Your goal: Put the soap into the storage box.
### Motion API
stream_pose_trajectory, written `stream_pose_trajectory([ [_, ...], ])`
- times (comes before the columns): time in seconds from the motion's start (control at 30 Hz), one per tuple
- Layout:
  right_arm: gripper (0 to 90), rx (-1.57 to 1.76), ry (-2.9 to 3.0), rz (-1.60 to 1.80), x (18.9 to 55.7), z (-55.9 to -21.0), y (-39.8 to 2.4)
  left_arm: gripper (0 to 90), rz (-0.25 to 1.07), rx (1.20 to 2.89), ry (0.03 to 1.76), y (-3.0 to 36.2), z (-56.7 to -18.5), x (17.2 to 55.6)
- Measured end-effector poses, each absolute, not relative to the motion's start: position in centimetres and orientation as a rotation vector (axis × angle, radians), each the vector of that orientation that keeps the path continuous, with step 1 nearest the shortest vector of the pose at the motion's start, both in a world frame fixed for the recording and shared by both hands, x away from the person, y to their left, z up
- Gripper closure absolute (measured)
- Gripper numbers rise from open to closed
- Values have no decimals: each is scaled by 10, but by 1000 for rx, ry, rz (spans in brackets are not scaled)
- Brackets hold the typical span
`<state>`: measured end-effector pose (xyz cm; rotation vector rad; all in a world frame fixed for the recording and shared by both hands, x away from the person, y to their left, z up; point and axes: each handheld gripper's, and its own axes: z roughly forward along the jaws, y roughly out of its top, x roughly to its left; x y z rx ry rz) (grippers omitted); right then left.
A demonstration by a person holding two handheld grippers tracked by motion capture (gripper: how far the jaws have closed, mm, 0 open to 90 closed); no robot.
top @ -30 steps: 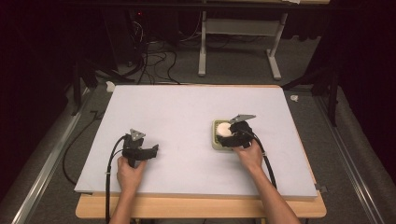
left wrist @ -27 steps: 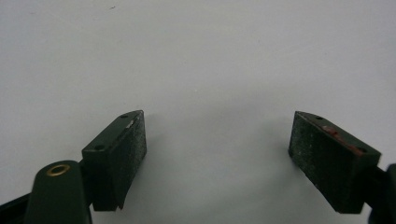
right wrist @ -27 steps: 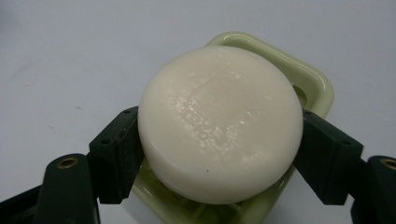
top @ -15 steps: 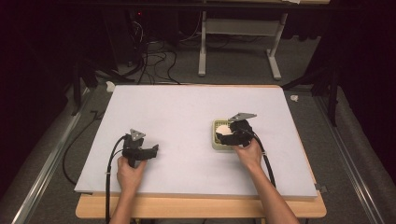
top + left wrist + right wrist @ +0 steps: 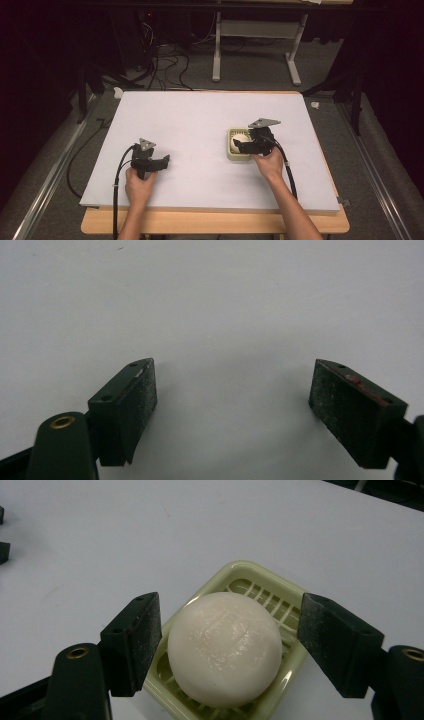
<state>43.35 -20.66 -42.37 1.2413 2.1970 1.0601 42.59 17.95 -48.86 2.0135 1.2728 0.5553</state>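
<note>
Soap (image 5: 224, 647) between right gripper (image 5: 230, 637) pads — seemingly untouched

In the high view the right gripper (image 5: 245, 145) covered the near right part of the soap dish (image 5: 231, 150), and the soap (image 5: 239, 138) showed as a small pale patch, too small to read its shape. In the right gripper view the soap hid most of the dish's slatted floor, and the dish's near corner was cut off by the bottom edge. Whether the pads touched the soap could not be told. The person's forearms ran off the bottom edge.
</note>
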Motion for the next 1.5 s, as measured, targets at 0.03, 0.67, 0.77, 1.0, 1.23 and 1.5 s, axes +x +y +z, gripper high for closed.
stream_pose_trajectory([
  [0.03,263,1239,2190,1066,433,-422,-208,196,555,2014,1273,179,-489,426],
  [0.67,273,1261,2109,1133,418,-407,-238,196,556,2014,1272,179,-489,426],
  [0.77,273,1266,2099,1143,417,-405,-241,196,556,2014,1272,179,-489,426],
  [1.0,274,1265,2079,1152,412,-403,-250,196,556,2014,1272,179,-489,426],
  [1.23,274,1280,2055,1168,407,-401,-260,196,556,2014,1272,179,-489,426],
  [1.5,276,1286,2036,1170,404,-399,-270,196,556,2014,1273,179,-489,426],
])
